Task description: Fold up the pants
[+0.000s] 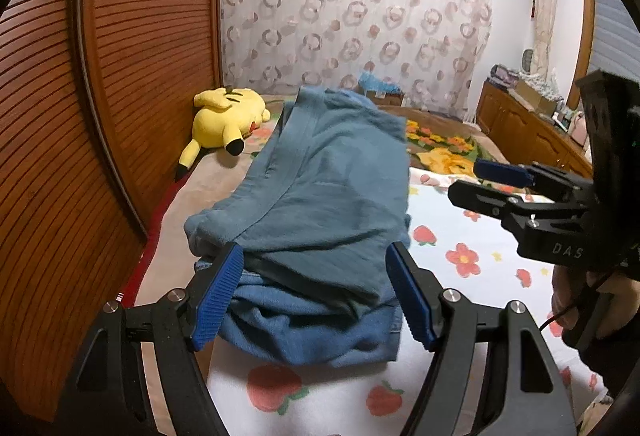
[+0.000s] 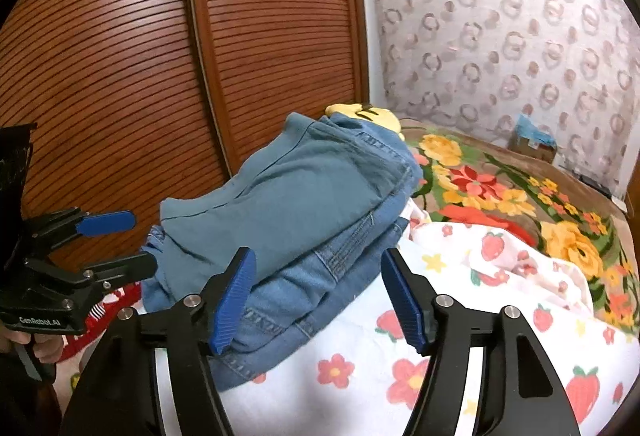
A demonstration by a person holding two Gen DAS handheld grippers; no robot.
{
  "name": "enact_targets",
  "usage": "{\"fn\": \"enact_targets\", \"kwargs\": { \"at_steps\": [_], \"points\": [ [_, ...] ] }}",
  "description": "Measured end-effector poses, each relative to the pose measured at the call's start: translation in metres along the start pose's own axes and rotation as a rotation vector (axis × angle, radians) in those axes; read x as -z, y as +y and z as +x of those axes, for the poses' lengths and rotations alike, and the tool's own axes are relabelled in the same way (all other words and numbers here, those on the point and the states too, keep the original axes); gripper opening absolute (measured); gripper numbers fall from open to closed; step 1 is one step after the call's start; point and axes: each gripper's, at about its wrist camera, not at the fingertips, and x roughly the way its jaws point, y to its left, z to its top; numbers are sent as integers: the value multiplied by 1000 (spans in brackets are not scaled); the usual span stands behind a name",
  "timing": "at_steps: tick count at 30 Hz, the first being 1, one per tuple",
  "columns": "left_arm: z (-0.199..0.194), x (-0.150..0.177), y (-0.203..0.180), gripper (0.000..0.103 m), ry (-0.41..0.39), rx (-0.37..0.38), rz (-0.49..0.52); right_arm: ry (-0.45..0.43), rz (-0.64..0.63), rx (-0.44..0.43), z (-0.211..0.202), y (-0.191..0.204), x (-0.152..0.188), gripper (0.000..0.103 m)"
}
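A stack of folded blue pants lies on the bed. The top pair is teal (image 1: pixel 320 192), and denim jeans (image 1: pixel 316 328) lie under it. The same stack shows in the right wrist view, teal pants (image 2: pixel 288 204) over jeans (image 2: pixel 304 292). My left gripper (image 1: pixel 316 296) is open, its blue pads either side of the stack's near end, holding nothing. My right gripper (image 2: pixel 318 300) is open and empty just in front of the stack's corner. Each gripper also shows in the other's view, the right one (image 1: pixel 480 180) to the right and the left one (image 2: pixel 120 240) to the left.
The bed has a white strawberry-print sheet (image 1: pixel 460 256) and a flowered blanket (image 2: pixel 520 196) behind it. A yellow plush toy (image 1: pixel 224 116) lies by the slatted wooden wardrobe doors (image 1: pixel 120 76) on the left. A patterned curtain (image 1: pixel 360 16) hangs behind. A wooden cabinet (image 1: pixel 520 124) stands far right.
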Motion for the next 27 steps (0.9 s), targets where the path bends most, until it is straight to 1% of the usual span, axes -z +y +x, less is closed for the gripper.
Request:
{"fn": "enact_targets", "kwargs": {
  "at_steps": [2, 8, 11, 16, 18, 20, 27],
  "points": [
    [-8, 2, -3, 78, -14, 2, 2, -10, 6, 12, -10, 3, 5, 72],
    [-30, 7, -15, 80, -55, 14, 18, -37, 7, 30, -41, 17, 19, 75],
    [-38, 10, -19, 81, -69, 2, 30, -48, 5, 37, -54, 24, 25, 75],
    [-49, 18, -25, 81, -79, 14, 36, -59, 7, 46, -73, 33, 39, 75],
    [-54, 22, -26, 81, -89, 32, 29, -64, 5, 50, -81, 37, 44, 75],
    [-55, 25, -26, 81, -81, 40, 15, -68, 9, 56, -88, 39, 49, 75],
    [-63, 43, -40, 81, -81, 35, 37, -69, 32, 86, -111, 49, 70, 75]
  ]
}}
